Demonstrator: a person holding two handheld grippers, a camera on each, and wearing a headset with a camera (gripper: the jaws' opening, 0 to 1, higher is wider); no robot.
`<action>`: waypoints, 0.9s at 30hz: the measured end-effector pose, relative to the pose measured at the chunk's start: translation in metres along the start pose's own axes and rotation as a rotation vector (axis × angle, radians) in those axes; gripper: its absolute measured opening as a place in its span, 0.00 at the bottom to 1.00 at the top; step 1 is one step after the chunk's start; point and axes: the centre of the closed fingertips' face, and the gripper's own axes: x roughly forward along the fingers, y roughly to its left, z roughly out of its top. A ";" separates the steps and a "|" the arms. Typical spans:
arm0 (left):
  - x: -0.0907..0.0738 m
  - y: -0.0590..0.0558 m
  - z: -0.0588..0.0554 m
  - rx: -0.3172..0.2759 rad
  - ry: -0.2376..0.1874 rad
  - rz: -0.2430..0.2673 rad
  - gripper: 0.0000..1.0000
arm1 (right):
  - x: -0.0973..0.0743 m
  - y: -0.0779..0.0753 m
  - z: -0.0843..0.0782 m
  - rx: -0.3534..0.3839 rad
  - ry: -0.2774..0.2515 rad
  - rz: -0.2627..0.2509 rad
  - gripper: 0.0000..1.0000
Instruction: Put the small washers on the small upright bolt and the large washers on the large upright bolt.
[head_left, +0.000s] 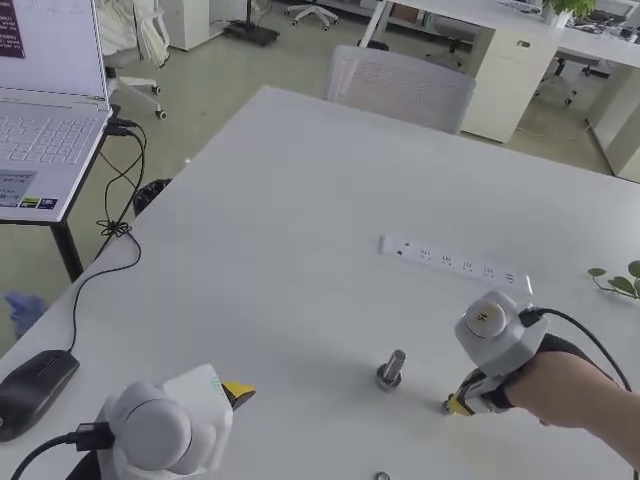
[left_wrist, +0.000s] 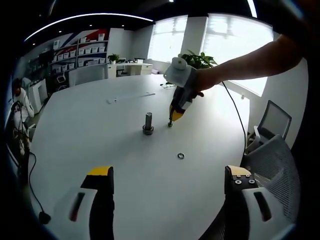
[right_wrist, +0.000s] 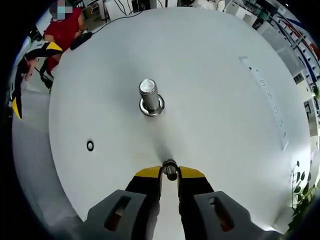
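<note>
The right tool (right_wrist: 170, 172) is seen clenched on a small metal piece (right_wrist: 170, 168) at bench (right_wrist: 225, 100) level; whether that is a small washer or the small bolt itself cannot be told. The large bolt (right_wrist: 150, 97) stands upright straight ahead of those jaws, a shade to their left, w/ its long axis vertical and a wider ring at its foot (head or washer, not clear). If the piece is meant for that bolt, an up-then-forward path is judged necessary, i.e. raised over the top end and the hole brought in line w/ the shank. One loose washer (right_wrist: 90, 145) lies flat on the bench, off to the left of the right tool and apart from the bolt. The left tool (left_wrist: 167, 172) is held released, jaws wide, well back. The washer lies btwn it and the bolt, but the right tool is judged the nearer.
</note>
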 end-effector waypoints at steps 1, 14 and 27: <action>0.000 0.000 0.000 -0.001 0.001 0.000 0.92 | 0.000 0.000 0.000 -0.006 0.002 -0.003 0.13; -0.001 0.002 -0.002 -0.006 0.001 0.005 0.92 | 0.008 0.001 -0.003 -0.010 0.013 0.001 0.13; -0.001 0.000 -0.006 -0.010 0.010 0.001 0.91 | 0.011 0.000 -0.003 -0.010 0.010 -0.001 0.13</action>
